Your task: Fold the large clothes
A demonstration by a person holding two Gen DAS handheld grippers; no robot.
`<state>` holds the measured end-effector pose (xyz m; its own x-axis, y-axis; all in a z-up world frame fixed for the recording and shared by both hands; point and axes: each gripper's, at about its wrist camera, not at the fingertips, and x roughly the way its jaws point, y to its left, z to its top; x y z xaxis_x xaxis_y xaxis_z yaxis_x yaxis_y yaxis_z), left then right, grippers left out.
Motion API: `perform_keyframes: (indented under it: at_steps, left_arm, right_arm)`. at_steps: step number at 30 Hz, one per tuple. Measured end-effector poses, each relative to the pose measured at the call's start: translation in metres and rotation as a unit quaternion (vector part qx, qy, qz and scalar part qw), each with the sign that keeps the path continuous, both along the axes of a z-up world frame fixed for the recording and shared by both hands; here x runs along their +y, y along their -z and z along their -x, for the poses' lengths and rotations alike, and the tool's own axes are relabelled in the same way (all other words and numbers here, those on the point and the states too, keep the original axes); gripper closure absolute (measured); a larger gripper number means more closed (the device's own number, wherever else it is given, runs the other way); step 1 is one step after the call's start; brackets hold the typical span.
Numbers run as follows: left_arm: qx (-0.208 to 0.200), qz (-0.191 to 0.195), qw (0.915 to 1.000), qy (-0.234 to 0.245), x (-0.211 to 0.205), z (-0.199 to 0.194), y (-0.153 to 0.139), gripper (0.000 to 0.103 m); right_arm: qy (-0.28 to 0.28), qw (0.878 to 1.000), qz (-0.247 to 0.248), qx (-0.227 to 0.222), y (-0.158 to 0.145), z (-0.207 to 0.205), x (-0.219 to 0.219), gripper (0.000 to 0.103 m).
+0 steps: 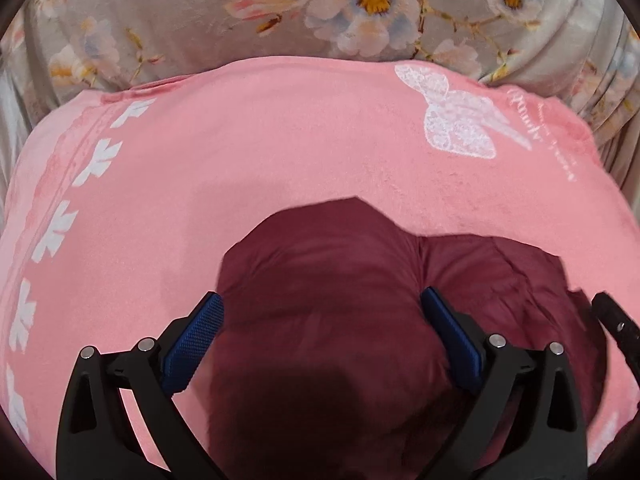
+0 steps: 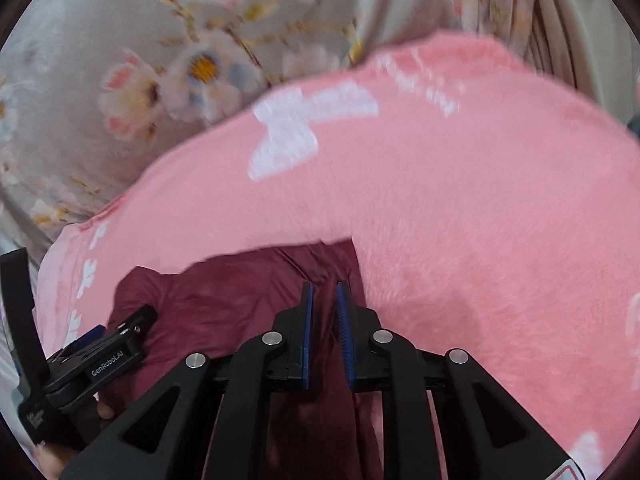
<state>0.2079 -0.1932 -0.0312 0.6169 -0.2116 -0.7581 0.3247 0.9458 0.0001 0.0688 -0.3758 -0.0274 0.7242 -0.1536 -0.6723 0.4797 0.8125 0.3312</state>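
left hand-held gripper (image 1: 320, 312) spread — right one (image 2: 323, 300) pinches maroon garment (image 1: 340, 280).

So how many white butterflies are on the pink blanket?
1: the white butterfly sits near the pink blanket's far edge, right of the middle. Others may hide under the maroon garment.

The puffy jacket (image 1: 320, 300) lay on the blanket (image 1: 260, 152), at its near edge. The blanket lay on the flower bedsheet (image 1: 180, 12), which showed behind it. The left gripper (image 1: 320, 336) sat over the jacket. The right gripper (image 2: 325, 320) sat to its right, at the jacket's right edge.
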Motion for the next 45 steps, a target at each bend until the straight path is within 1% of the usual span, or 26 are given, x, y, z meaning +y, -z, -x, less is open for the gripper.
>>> perform_keyframes:
  at_steps: [1,2,4,5,7,10,13,15,16,17,19,21,23,25,27,28,29,32,35,37,39,40,41,42,43,45]
  left_arm:
    - [0.005,0.007,1.0,-0.001,0.008,0.009,-0.006,0.007]
    - [0.005,0.009,0.9999,-0.002,0.011,0.017,-0.009,0.007]
    - [0.004,-0.002,1.0,0.0,0.012,0.032,-0.008,0.007]
    - [0.001,-0.01,0.9999,0.001,0.011,0.037,-0.006,0.007]
    - [-0.007,-0.023,0.9997,-0.001,0.01,0.046,-0.003,0.007]
    - [-0.004,-0.034,0.9994,0.002,0.01,0.052,0.005,0.006]
    - [0.015,-0.022,0.9996,0.0,0.015,0.048,0.009,0.005]
    - [0.038,0.006,0.9993,-0.002,0.028,0.048,0.006,0.007]
    - [0.053,0.026,0.9983,-0.003,0.037,0.049,0.003,0.007]
    - [0.064,0.044,0.997,-0.002,0.044,0.05,0.002,0.007]
    - [0.085,0.077,0.9934,-0.002,0.06,0.052,0.001,0.006]
    - [0.11,0.105,0.9884,-0.012,0.076,0.053,0.006,0.006]
    - [0.138,0.132,0.9814,-0.023,0.089,0.052,0.014,0.006]
    - [0.17,0.17,0.9705,-0.023,0.097,0.052,0.024,0.006]
    - [0.211,0.214,0.9535,-0.019,0.102,0.051,0.038,0.006]
    - [0.221,0.223,0.9493,-0.018,0.103,0.052,0.043,0.006]
    - [0.218,0.228,0.9489,-0.018,0.103,0.053,0.046,0.005]
    - [0.199,0.215,0.9561,-0.003,0.096,0.057,0.045,0.005]
    - [0.191,0.206,0.9597,0.012,0.088,0.058,0.042,0.005]
    - [0.186,0.202,0.9612,0.024,0.084,0.059,0.04,0.01]
    - [0.186,0.198,0.9621,0.027,0.085,0.058,0.037,0.021]
    - [0.185,0.197,0.9625,0.031,0.087,0.059,0.035,0.025]
    - [0.184,0.196,0.9624,0.037,0.089,0.058,0.033,0.032]
    - [0.188,0.198,0.9611,0.041,0.091,0.057,0.032,0.036]
    - [0.191,0.203,0.9593,0.045,0.094,0.056,0.031,0.038]
    - [0.195,0.207,0.9573,0.051,0.097,0.055,0.031,0.04]
  right_arm:
    - [-0.017,1.0,0.018,0.003,-0.01,0.004,0.008,0.088]
    - [-0.035,0.999,0.023,0.01,-0.013,0.003,0.015,0.088]
    - [-0.08,0.996,0.028,0.033,-0.011,-0.004,0.03,0.088]
    - [-0.088,0.994,0.037,0.048,-0.006,-0.007,0.035,0.089]
    - [-0.09,0.992,0.06,0.069,0.009,-0.012,0.042,0.091]
    - [-0.088,0.991,0.075,0.068,0.023,-0.008,0.042,0.093]
    - [-0.089,0.992,0.054,0.068,0.024,-0.004,0.034,0.093]
    - [-0.075,0.995,0.016,0.057,0.013,0.012,0.023,0.086]
    - [-0.069,0.997,-0.003,0.045,0.006,0.024,0.018,0.072]
    - [-0.064,0.997,-0.012,0.037,0.003,0.034,0.016,0.052]
    - [-0.056,0.998,-0.026,0.026,-0.002,0.06,0.011,0.04]
    - [-0.064,0.996,-0.043,0.033,0.004,0.074,0.009,0.039]
    - [-0.075,0.993,-0.083,0.043,0.017,0.084,0.007,0.039]
    - [-0.084,0.987,-0.131,0.04,0.032,0.09,0.006,0.036]
    - [-0.085,0.981,-0.169,0.033,0.044,0.092,0.006,0.034]
    - [-0.085,0.978,-0.188,0.03,0.05,0.091,0.007,0.031]
    - [-0.083,0.977,-0.193,0.026,0.052,0.092,0.009,0.029]
    - [-0.083,0.979,-0.186,0.024,0.05,0.089,0.013,0.027]
    - [-0.085,0.978,-0.19,0.028,0.049,0.082,0.015,0.027]
    - [-0.09,0.976,-0.196,0.026,0.051,0.077,0.014,0.028]
    - [-0.094,0.975,-0.198,0.022,0.052,0.075,0.012,0.052]
    - [-0.103,0.974,-0.202,0.015,0.05,0.078,0.01,0.067]
    - [-0.104,0.973,-0.206,0.011,0.049,0.082,0.007,0.075]
    - [-0.1,0.972,-0.214,0.006,0.049,0.087,0.002,0.079]
    - [-0.096,0.971,-0.22,0.004,0.05,0.091,-0.002,0.083]
    - [-0.092,0.967,-0.238,-0.003,0.054,0.099,-0.009,0.083]
